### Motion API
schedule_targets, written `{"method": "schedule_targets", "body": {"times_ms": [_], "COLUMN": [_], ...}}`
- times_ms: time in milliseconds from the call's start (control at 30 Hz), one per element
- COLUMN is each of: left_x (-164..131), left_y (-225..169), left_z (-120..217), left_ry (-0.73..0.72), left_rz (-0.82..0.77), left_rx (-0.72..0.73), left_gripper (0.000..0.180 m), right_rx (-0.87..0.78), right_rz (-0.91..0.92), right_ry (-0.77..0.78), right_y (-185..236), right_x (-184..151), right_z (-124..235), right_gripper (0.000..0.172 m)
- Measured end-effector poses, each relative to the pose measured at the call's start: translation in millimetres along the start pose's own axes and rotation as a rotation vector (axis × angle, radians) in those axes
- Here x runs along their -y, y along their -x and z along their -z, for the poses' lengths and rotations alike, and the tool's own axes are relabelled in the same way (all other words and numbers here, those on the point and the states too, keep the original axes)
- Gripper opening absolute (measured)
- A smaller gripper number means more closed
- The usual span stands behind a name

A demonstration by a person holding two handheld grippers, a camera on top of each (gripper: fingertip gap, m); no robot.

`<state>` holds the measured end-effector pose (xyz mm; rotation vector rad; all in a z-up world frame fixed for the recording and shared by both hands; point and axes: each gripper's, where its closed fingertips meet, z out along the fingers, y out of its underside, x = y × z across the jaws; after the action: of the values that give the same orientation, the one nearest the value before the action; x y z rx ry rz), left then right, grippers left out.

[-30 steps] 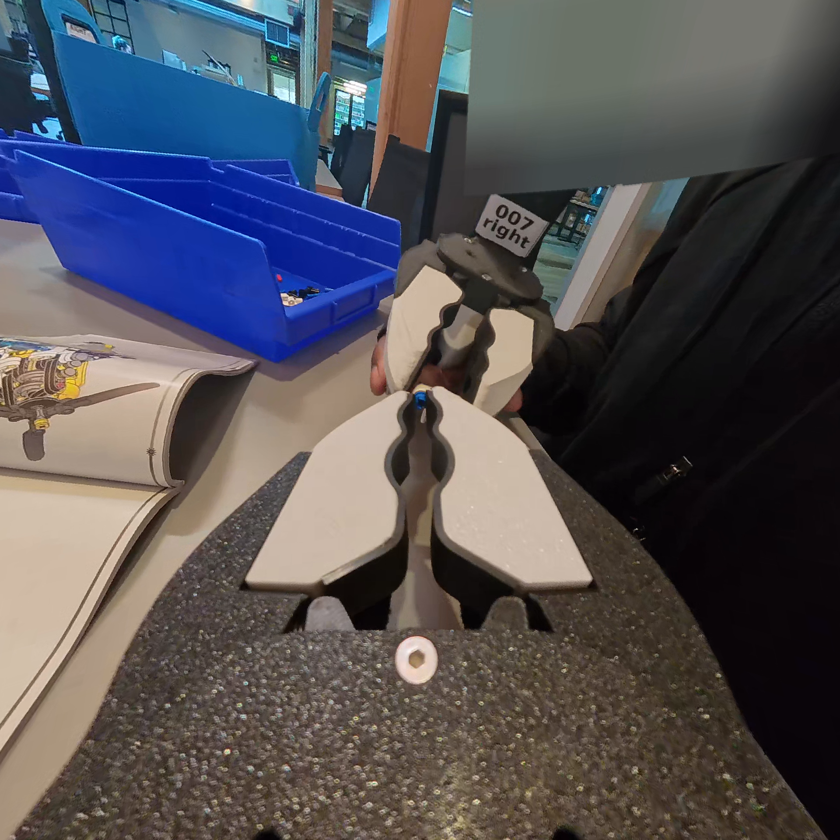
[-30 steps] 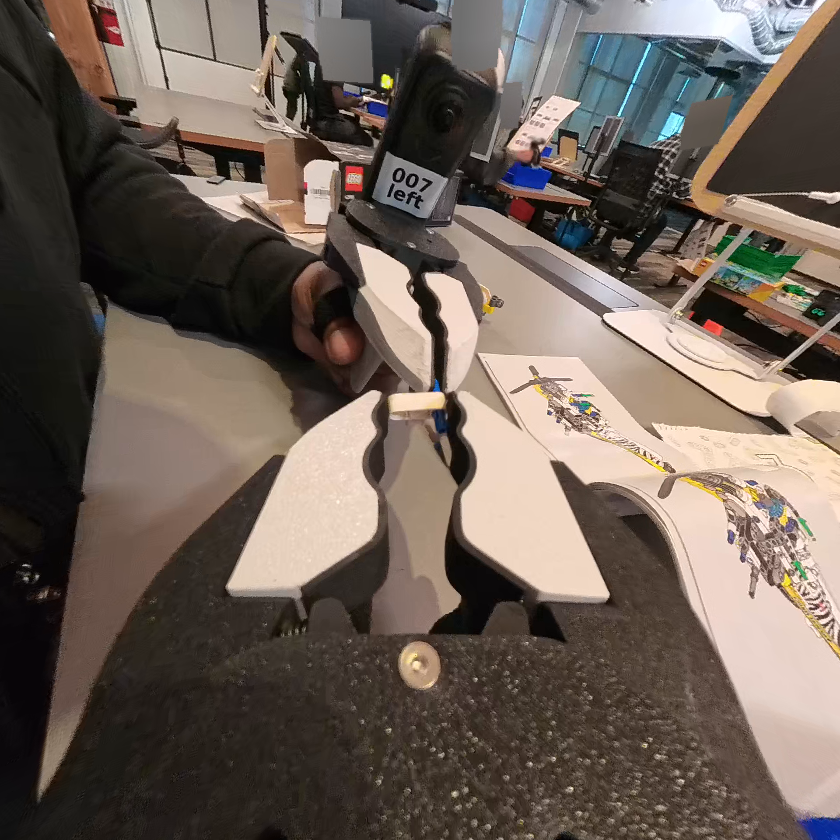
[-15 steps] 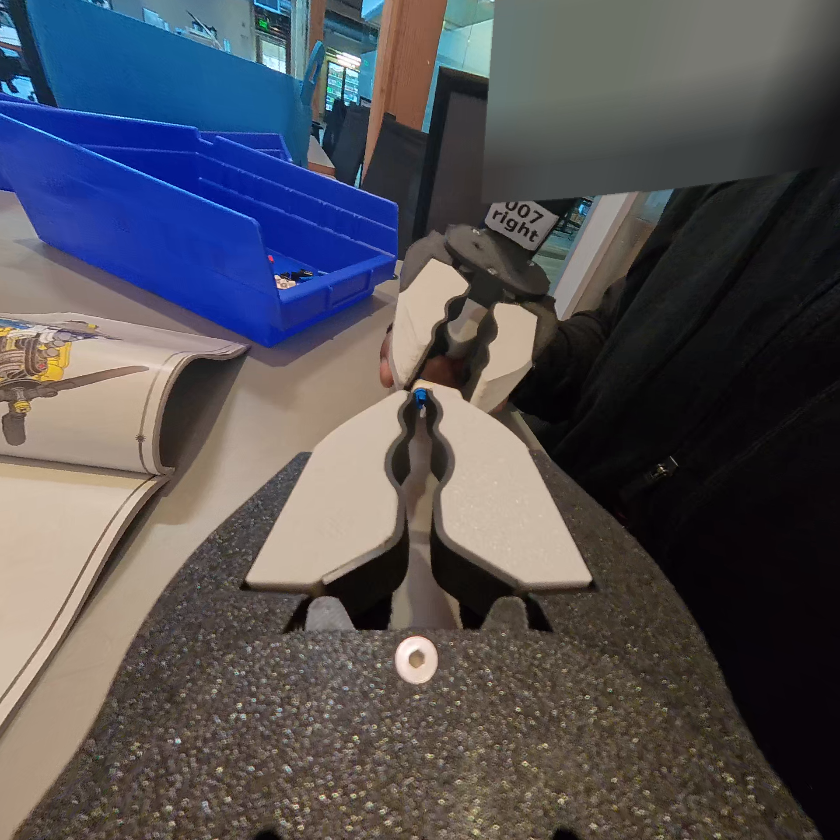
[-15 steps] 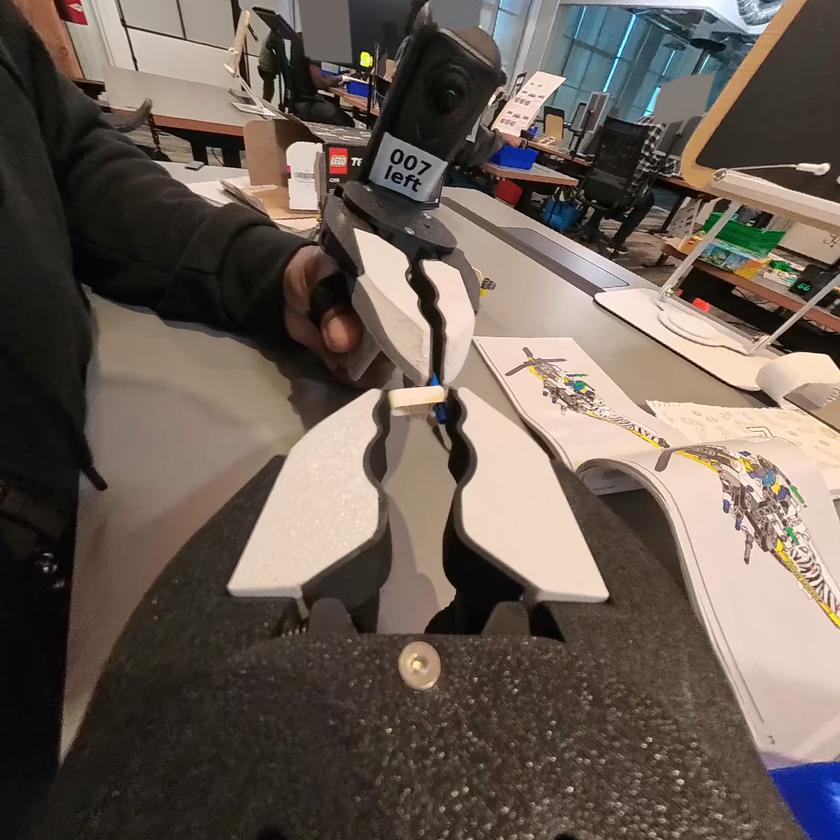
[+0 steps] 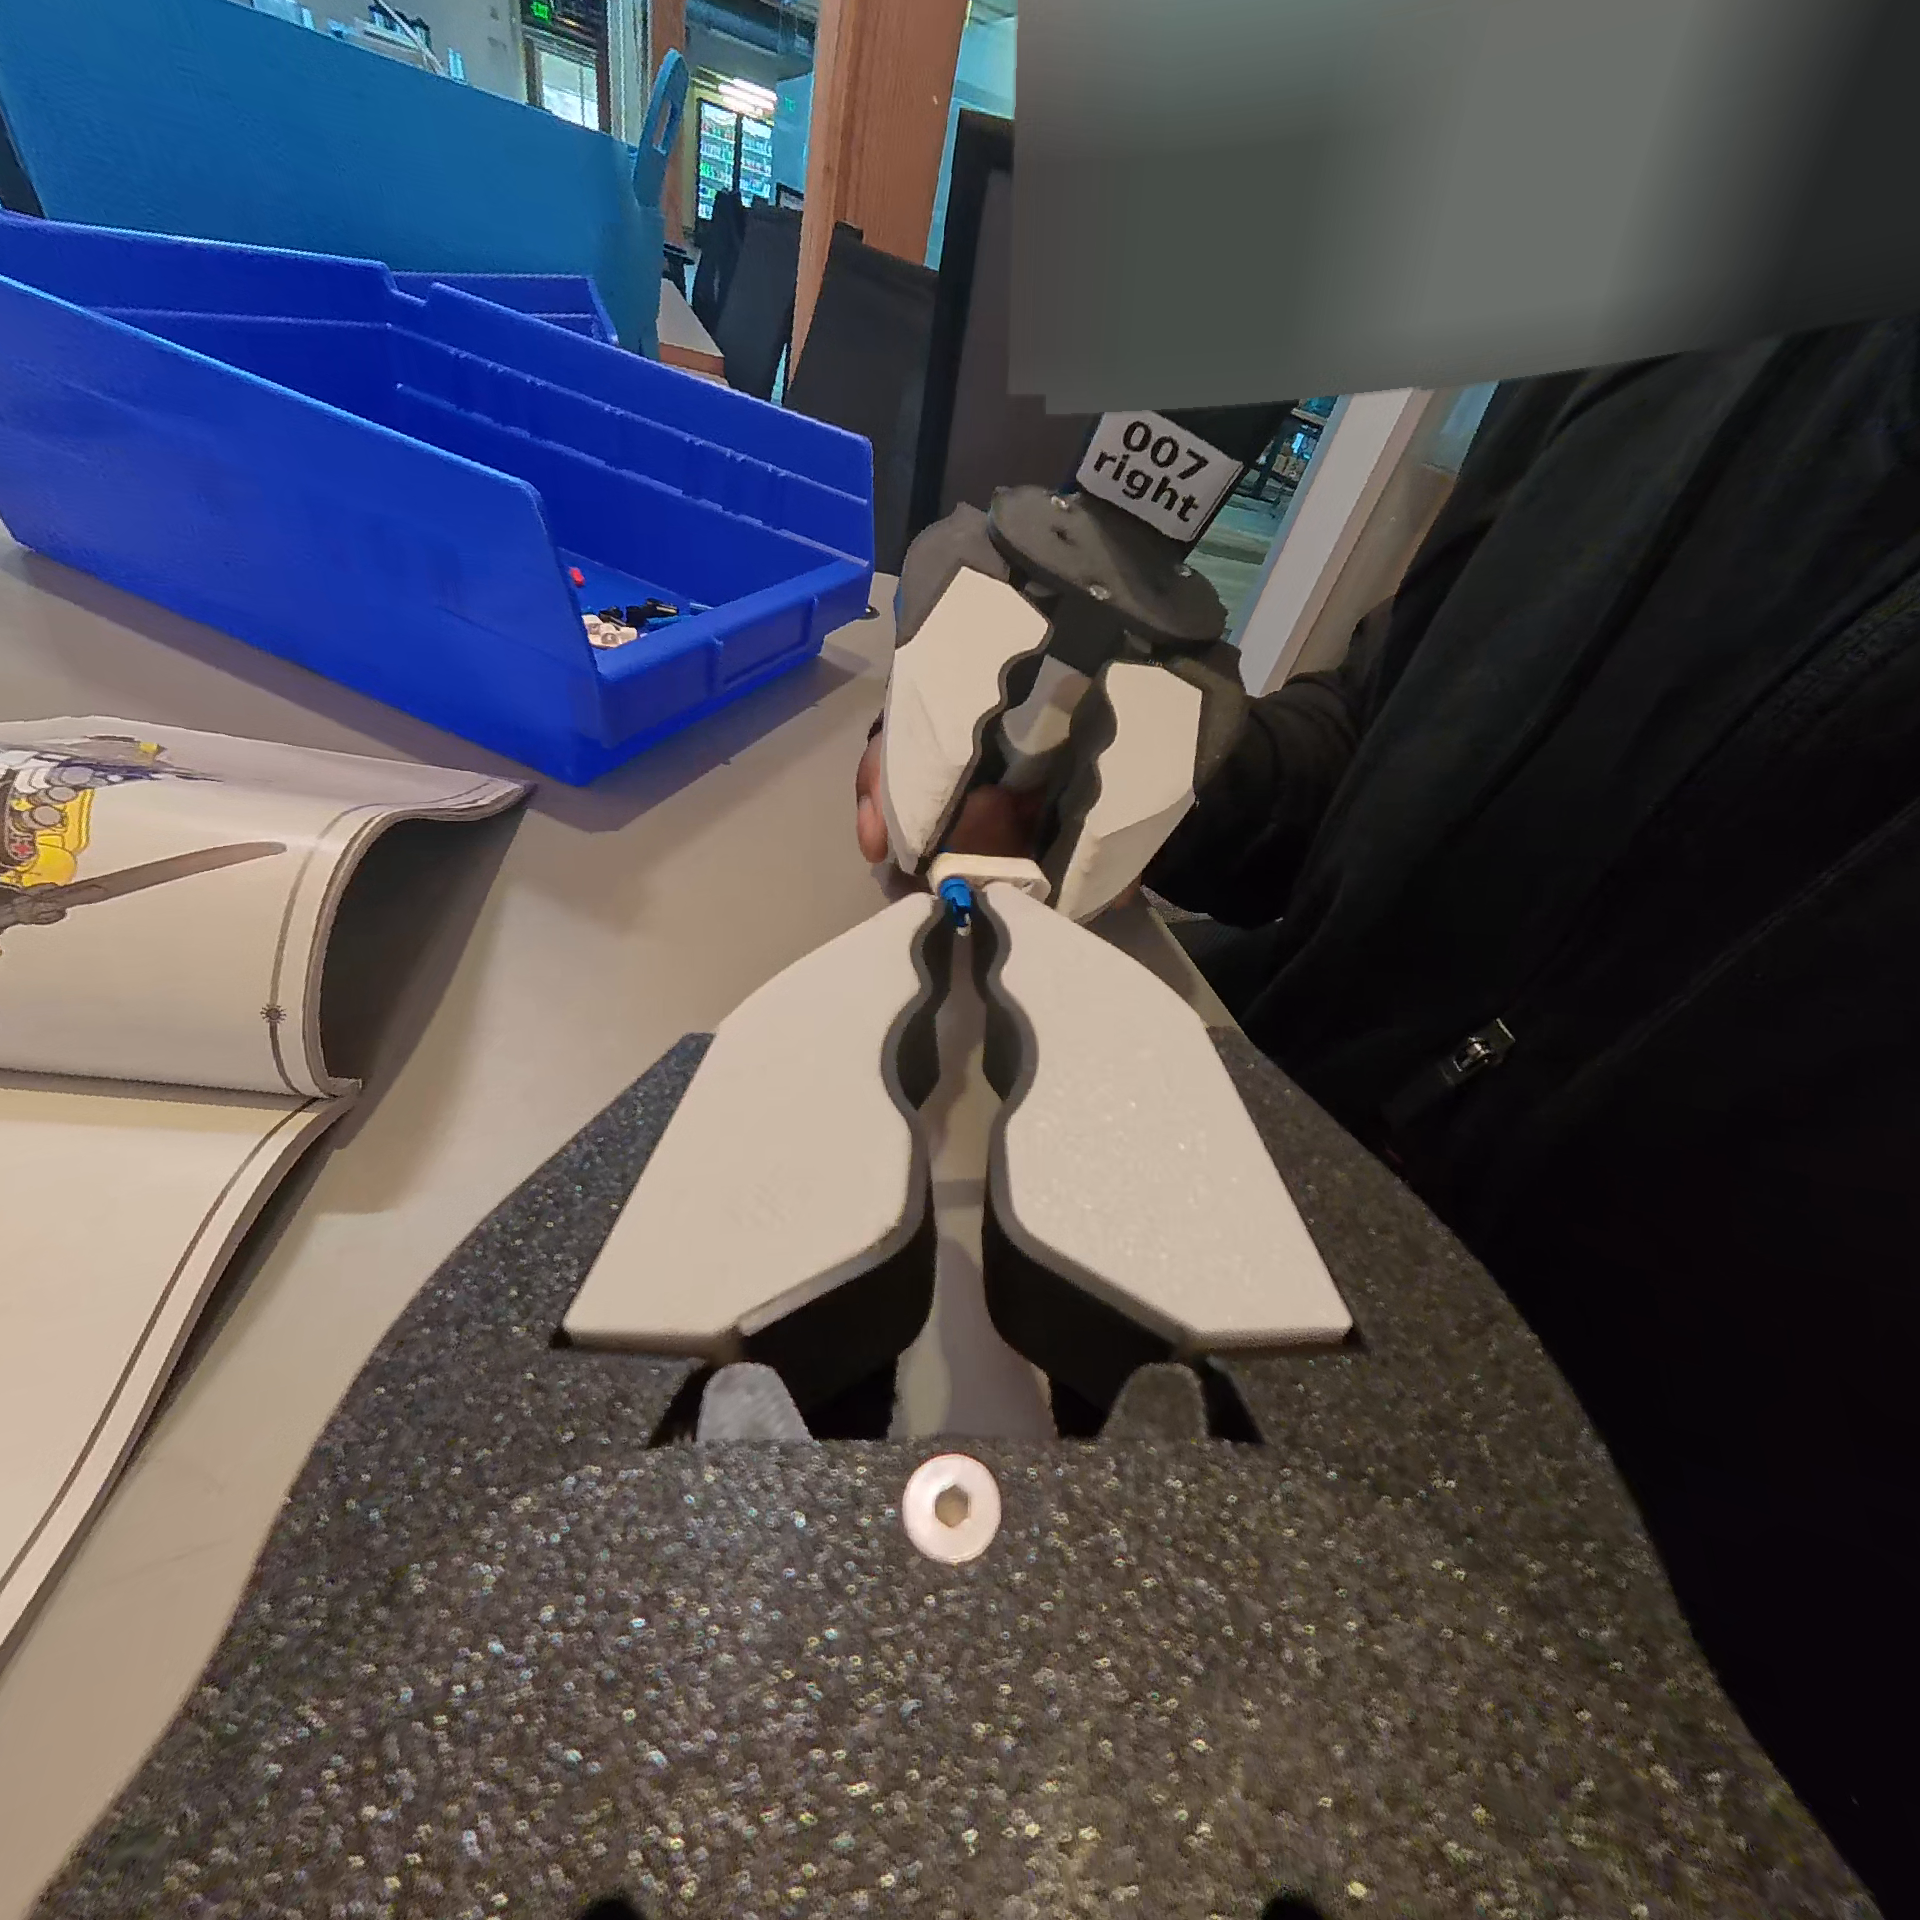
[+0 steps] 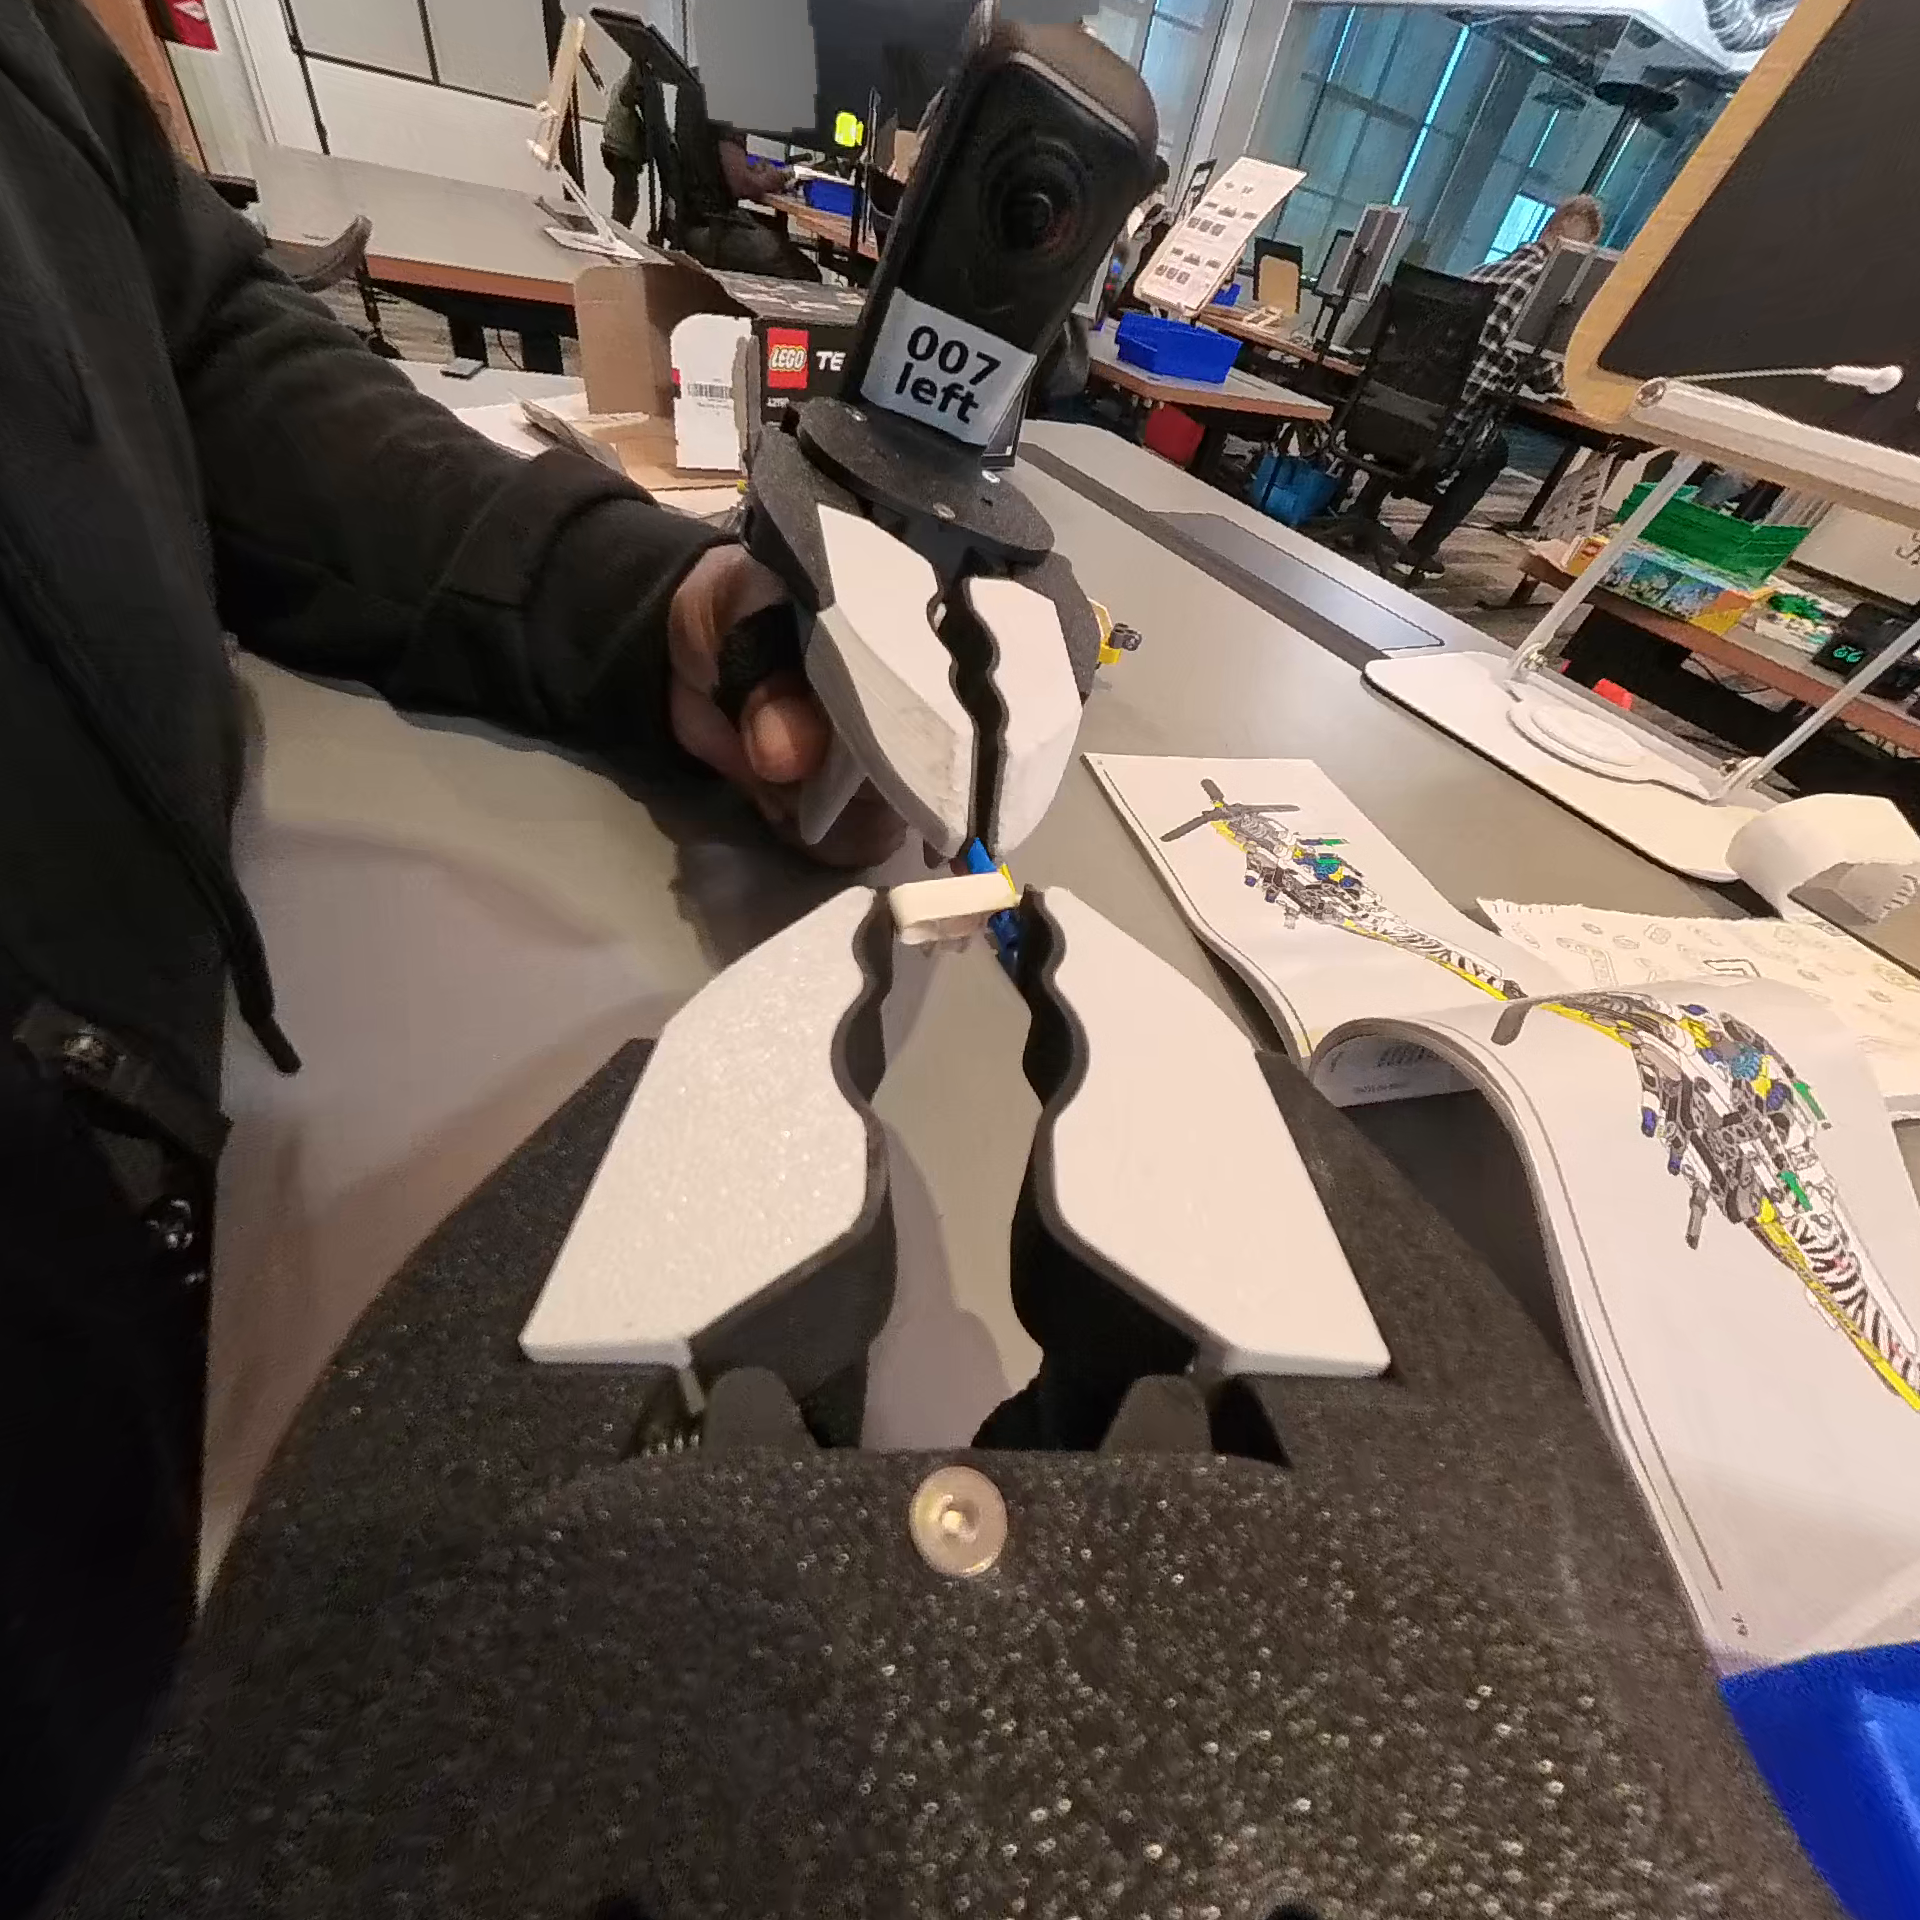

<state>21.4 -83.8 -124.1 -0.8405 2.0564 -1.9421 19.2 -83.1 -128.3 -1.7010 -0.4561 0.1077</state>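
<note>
Grey worktop [image 5: 665,935] lies beneath us. Our left gripper [image 5: 957,914], nearly closed, pinches a small blue plastic pin [image 5: 951,896]; our right gripper [image 6: 956,914] clamps a short white plastic beam [image 6: 951,902] endwise. The pin touches the beam; misalignment could cock it or pop either piece loose.

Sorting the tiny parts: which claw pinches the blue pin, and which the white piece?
The left claw pinches the blue pin; the right claw, spread wider, grips the white piece.

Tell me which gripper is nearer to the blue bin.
Left. The left gripper is nearer the blue bin; the right gripper, meeting it tip to tip, lies beyond it, farther from the bin.
</note>
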Motion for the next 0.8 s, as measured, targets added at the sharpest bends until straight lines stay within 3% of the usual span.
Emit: {"method": "schedule_targets", "body": {"times_ms": [133,233,367,533,800], "left_x": [-2,1,6,-1,0], "left_y": [2,7,4,7,5], "left_z": [-3,-1,-2,-5,-5], "left_ry": [0.016,0.011,-0.009,0.006,-0.023], "left_rz": [-0.004,0.063,0.241,0.340,0.339], "left_rx": [0.027,0.063,0.009,0.009,-0.001], "left_gripper": [0.006,0.016,0.016,0.010,0.006], "right_rx": [-0.019,-0.059,-0.122,-0.147,-0.155], "right_rz": [0.045,0.112,0.195,0.241,0.272], "right_ry": [0.007,0.021,0.046,0.035,0.021], "right_y": [-2,-3,-7,-8,-7], "right_x": [-1,-3,-4,0,1], "right_z": [0,-1,-3,-3,-4], "right_gripper": [0.023,0.023,0.024,0.024,0.024]}}
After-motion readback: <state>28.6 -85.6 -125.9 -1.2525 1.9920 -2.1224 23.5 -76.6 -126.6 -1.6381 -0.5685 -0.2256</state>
